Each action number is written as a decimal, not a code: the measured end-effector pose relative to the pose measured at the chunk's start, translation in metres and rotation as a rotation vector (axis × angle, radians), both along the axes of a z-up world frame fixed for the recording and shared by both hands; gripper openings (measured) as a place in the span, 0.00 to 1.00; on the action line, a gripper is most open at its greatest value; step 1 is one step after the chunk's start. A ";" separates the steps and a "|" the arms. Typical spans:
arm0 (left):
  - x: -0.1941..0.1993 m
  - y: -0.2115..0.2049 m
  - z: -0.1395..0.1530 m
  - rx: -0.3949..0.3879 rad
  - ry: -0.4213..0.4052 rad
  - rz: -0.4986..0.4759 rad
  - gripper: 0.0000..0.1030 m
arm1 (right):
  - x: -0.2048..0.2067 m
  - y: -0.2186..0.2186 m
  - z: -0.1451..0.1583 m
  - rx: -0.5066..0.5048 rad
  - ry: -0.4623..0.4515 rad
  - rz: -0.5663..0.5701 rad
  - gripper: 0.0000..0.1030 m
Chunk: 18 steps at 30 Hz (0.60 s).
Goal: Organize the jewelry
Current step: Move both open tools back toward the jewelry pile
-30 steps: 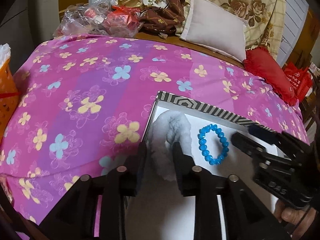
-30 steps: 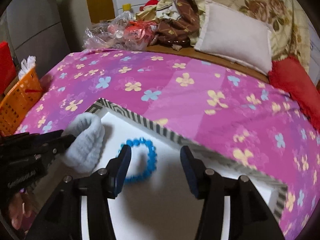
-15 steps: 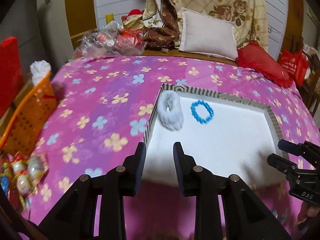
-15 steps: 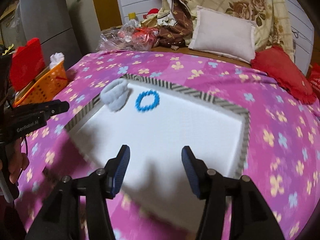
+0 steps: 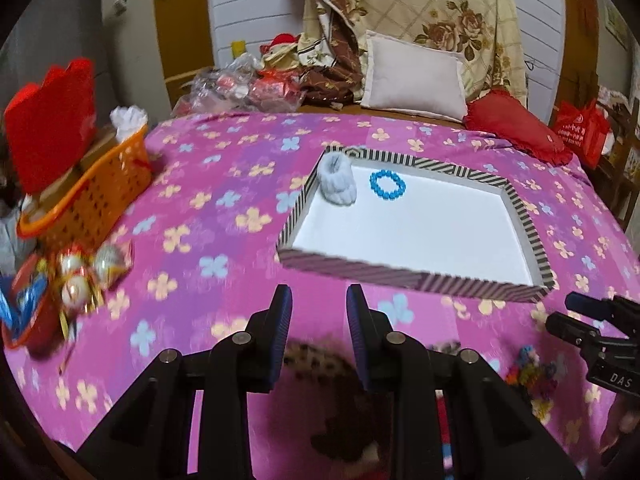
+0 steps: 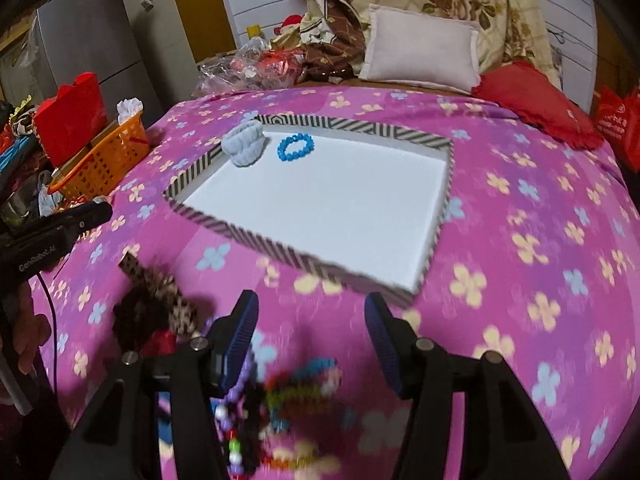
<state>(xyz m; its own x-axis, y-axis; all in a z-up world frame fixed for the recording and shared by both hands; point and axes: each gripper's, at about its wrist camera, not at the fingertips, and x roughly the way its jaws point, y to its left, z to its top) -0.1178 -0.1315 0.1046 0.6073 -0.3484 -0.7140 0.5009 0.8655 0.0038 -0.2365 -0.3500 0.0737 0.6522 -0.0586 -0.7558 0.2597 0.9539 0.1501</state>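
A striped-rim white tray (image 5: 400, 272) (image 6: 304, 258) lies on the pink flowered bedspread. In its far left corner sit a fluffy pale scrunchie (image 5: 338, 182) (image 6: 245, 145) and a blue bead bracelet (image 5: 387, 185) (image 6: 295, 147). My left gripper (image 5: 318, 316) is open and empty, near a leopard-print hair tie (image 5: 320, 360) (image 6: 164, 292) in front of the tray. My right gripper (image 6: 310, 320) is open and empty above blurred colourful bead pieces (image 6: 280, 404) (image 5: 530, 372).
An orange basket (image 5: 88, 196) (image 6: 100, 160) with a red bag stands at the left edge. Shiny ornaments (image 5: 80, 276) lie below it. Pillows (image 5: 414, 76), a red cushion (image 5: 516, 128) and plastic bags (image 5: 240, 88) lie at the far side.
Both grippers have pulled back from the tray toward the near edge of the bed. The scrunchie and blue bracelet stay in the tray. Loose pieces near the front have come into view.
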 end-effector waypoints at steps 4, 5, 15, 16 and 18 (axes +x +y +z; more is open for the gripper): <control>-0.016 0.011 -0.003 0.000 -0.001 0.021 0.23 | -0.023 0.007 0.001 -0.005 0.004 -0.001 0.60; -0.020 0.013 -0.003 0.002 -0.004 0.026 0.23 | -0.028 0.010 0.001 -0.013 0.007 0.000 0.61; -0.039 0.023 -0.013 0.009 -0.004 0.041 0.23 | -0.048 0.020 -0.006 -0.040 0.021 -0.028 0.62; -0.039 0.023 -0.014 0.008 -0.003 0.041 0.23 | -0.049 0.020 -0.007 -0.046 0.021 -0.030 0.62; -0.039 0.023 -0.015 0.005 0.003 0.042 0.23 | -0.050 0.019 -0.009 -0.044 0.023 -0.031 0.62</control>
